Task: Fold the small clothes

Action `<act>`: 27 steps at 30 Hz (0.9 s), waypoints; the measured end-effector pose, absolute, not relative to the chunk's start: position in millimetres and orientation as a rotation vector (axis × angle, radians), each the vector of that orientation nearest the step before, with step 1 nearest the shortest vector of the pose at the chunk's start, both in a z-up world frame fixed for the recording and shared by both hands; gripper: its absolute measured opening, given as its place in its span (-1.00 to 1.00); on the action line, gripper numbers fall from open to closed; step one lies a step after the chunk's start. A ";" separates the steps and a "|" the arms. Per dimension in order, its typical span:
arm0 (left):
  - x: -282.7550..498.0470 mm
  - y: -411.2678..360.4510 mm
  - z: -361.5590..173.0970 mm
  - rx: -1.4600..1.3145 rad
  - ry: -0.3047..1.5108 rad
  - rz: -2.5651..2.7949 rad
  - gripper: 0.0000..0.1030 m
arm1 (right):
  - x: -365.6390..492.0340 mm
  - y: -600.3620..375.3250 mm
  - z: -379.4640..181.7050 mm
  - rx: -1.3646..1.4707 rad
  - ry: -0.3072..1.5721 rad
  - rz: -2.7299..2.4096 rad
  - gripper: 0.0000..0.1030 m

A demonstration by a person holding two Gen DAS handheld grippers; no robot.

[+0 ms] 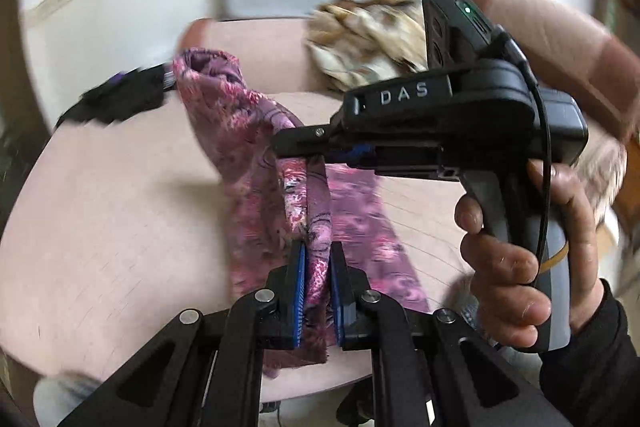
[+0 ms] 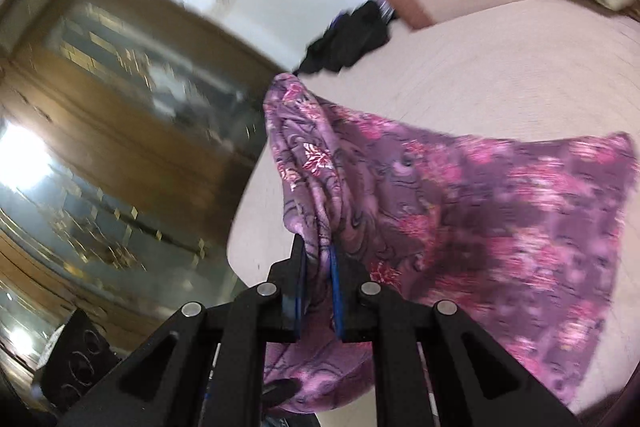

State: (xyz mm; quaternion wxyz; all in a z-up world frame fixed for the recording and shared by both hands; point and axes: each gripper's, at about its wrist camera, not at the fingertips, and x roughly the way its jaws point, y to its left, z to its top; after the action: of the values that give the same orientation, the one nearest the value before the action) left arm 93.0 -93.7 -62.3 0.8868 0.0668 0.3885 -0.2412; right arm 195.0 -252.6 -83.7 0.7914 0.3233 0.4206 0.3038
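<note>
My left gripper (image 1: 318, 279) and right gripper (image 2: 318, 279) each pinch the purple-pink floral cloth (image 2: 460, 211), lifted mid-fold above the pale pink tabletop (image 1: 120, 211); next, probably lay it over flat.

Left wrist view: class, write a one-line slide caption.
Both grippers, left and right, pinch the purple floral cloth above the pink surface.

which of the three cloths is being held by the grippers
The purple flowered cloth: both the left gripper and right gripper pinch it. The black cloth and tan cloth lie untouched.
</note>
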 end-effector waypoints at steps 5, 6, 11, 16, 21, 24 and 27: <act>110.0 -151.6 -94.3 0.222 0.887 -0.541 -0.80 | 187.3 -323.7 -138.3 0.917 0.851 0.583 -0.81; 112.0 -159.5 -101.2 0.232 0.903 -0.548 -0.80 | 187.8 -331.1 -151.1 0.954 0.844 0.571 -0.81; 130.5 -198.7 -137.1 0.261 1.000 -0.554 -0.80 | 196.7 -366.3 -200.1 1.062 0.928 0.453 -0.81; 129.1 -219.5 -158.5 0.269 1.049 -0.543 -0.79 | 198.1 -377.2 -217.1 1.045 0.993 0.360 -0.82; 124.8 -222.5 -181.7 0.273 1.116 -0.605 -0.65 | 204.3 -377.2 -238.7 1.020 1.117 0.281 -0.81; 124.8 -192.7 -166.4 0.093 1.154 -0.685 -0.62 | 199.1 -383.6 -237.2 1.019 1.107 0.233 -0.65; 127.4 -156.3 -150.4 -0.015 1.146 -0.653 -0.36 | 193.0 -390.1 -234.4 1.030 1.064 0.206 -0.64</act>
State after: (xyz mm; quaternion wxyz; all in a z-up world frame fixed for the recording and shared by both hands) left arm 127.4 -156.3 -150.4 0.7902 -0.0071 0.5324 -0.3035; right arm 193.0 -390.1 -234.4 0.7334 0.4682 0.4840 0.0935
